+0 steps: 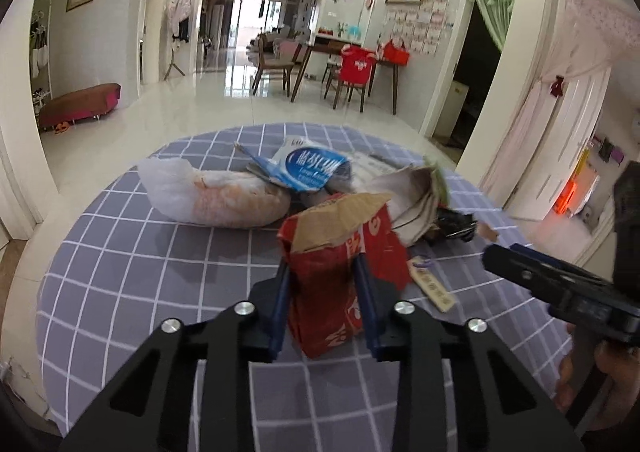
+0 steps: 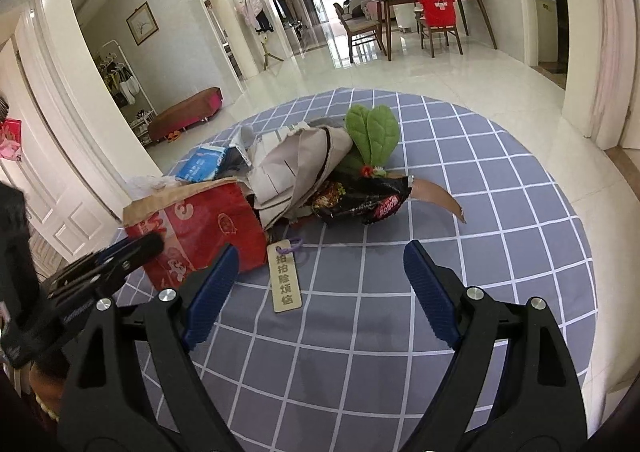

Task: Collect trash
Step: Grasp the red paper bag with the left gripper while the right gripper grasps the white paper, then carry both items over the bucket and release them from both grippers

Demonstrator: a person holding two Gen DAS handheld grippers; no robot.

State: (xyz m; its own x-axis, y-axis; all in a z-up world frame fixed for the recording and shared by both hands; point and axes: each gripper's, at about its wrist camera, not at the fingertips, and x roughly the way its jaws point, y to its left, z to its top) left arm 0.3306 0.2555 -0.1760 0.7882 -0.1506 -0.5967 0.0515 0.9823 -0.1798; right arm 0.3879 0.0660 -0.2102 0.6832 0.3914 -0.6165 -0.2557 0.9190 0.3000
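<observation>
Trash lies heaped ahead of the jaws on the bench (image 1: 132, 272), its grey checked cloth showing all round. In the left wrist view the left gripper (image 1: 325, 272) has its jaws closed on the torn red paper bag (image 1: 340, 252), one blue pad against each side, apparently to lift it off the pile. Beyond it lie a white plastic bag (image 1: 212, 192) and a blue packet (image 1: 308, 168).

In the right wrist view the right gripper (image 2: 320, 288) hovers with jaws wide apart, holding nothing. Between and just ahead of them lies a wooden tag (image 2: 285, 278); farther ahead are a black snack wrapper (image 2: 360, 200), crumpled beige paper (image 2: 292, 172) and green fabric leaves (image 2: 372, 132).
</observation>
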